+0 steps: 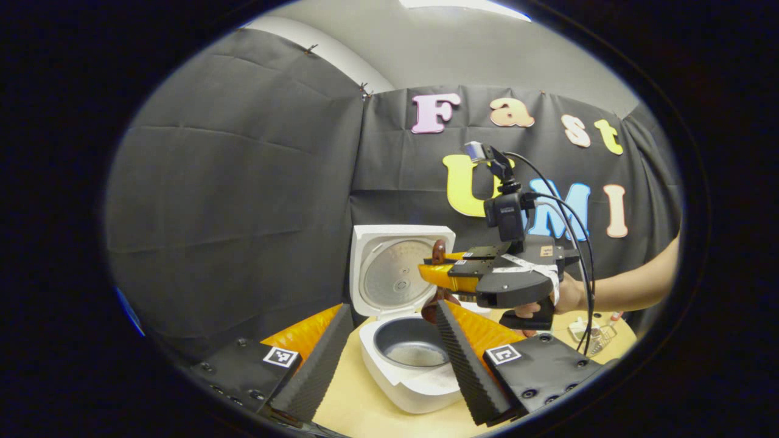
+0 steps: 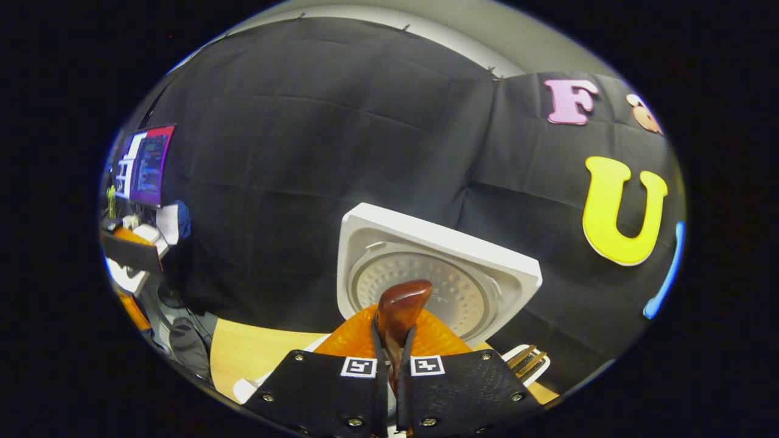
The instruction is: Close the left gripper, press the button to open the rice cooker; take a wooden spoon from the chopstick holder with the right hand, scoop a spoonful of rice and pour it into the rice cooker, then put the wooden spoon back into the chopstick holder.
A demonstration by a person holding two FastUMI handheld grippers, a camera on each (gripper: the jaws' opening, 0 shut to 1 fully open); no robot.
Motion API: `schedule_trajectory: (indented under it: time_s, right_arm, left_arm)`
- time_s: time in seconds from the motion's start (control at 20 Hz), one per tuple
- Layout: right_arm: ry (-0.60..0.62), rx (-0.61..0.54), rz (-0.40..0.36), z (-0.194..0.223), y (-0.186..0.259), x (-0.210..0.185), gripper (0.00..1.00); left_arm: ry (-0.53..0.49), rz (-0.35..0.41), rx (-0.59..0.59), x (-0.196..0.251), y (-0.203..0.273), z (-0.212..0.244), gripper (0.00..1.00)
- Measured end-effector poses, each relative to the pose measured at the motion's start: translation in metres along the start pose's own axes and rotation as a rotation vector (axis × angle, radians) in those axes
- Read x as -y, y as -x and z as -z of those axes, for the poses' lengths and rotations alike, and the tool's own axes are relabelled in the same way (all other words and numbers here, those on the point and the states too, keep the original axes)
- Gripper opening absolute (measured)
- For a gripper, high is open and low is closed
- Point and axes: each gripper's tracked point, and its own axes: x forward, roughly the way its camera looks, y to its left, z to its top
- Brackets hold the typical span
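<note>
The white rice cooker (image 1: 406,372) stands on the table with its lid (image 1: 398,271) raised; some white rice lies in the grey inner pot (image 1: 414,348). My left gripper (image 1: 389,365) is open, its two ribbed fingers spread on either side of the pot. A hand holds my right gripper (image 1: 433,271) above the pot's right rim, shut on a brown wooden spoon (image 1: 438,249) that stands nearly upright. In the right gripper view the spoon (image 2: 401,307) sticks up between the shut fingers of my right gripper (image 2: 394,344), in front of the open lid (image 2: 426,274).
The wooden table (image 1: 359,401) carries the cooker. A white holder with golden sticks (image 2: 528,360) stands to the right of the cooker. Small clear items (image 1: 593,333) lie at the table's far right. A monitor (image 2: 146,164) and clutter lie outside the booth.
</note>
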Motion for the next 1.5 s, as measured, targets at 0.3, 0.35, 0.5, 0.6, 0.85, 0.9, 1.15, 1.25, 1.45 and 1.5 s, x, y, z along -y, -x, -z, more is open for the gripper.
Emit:
schedule_trajectory:
  time_s: [0.3,0.35,0.5,0.6,0.85,0.9,1.15,1.25,1.45,1.5]
  right_arm:
    - [-0.390,0.029,0.063,-0.007,0.035,0.056,0.06]
    - [-0.435,0.038,0.074,-0.007,0.044,0.064,0.06]
    - [-0.560,0.064,0.106,-0.010,0.076,0.089,0.06]
    - [-0.620,0.081,0.131,-0.010,0.106,0.106,0.06]
    - [-0.736,0.145,0.208,-0.005,0.172,0.131,0.06]
    - [-0.749,0.154,0.230,-0.002,0.184,0.135,0.06]
    - [-0.791,0.180,0.331,0.020,0.254,0.154,0.06]
    - [-0.801,0.184,0.368,0.032,0.280,0.160,0.06]
    - [-0.803,0.176,0.439,0.055,0.319,0.170,0.06]
    - [-0.805,0.176,0.456,0.059,0.330,0.173,0.06]
  left_arm:
    - [0.031,0.058,0.012,0.026,-0.007,-0.010,0.95]
    - [0.033,0.073,0.013,0.033,-0.009,-0.011,0.95]
    - [0.027,0.128,0.010,0.059,-0.018,-0.013,0.95]
    - [0.024,0.169,0.016,0.078,-0.020,-0.016,0.95]
    - [0.023,0.258,0.027,0.123,-0.025,-0.024,0.95]
    - [0.022,0.277,0.028,0.132,-0.025,-0.025,0.95]
    - [0.018,0.359,0.024,0.176,-0.029,-0.026,0.95]
    - [0.027,0.392,0.022,0.195,-0.024,-0.031,0.95]
    - [0.020,0.443,0.013,0.226,-0.025,-0.033,0.95]
    - [0.015,0.456,0.012,0.235,-0.025,-0.034,0.95]
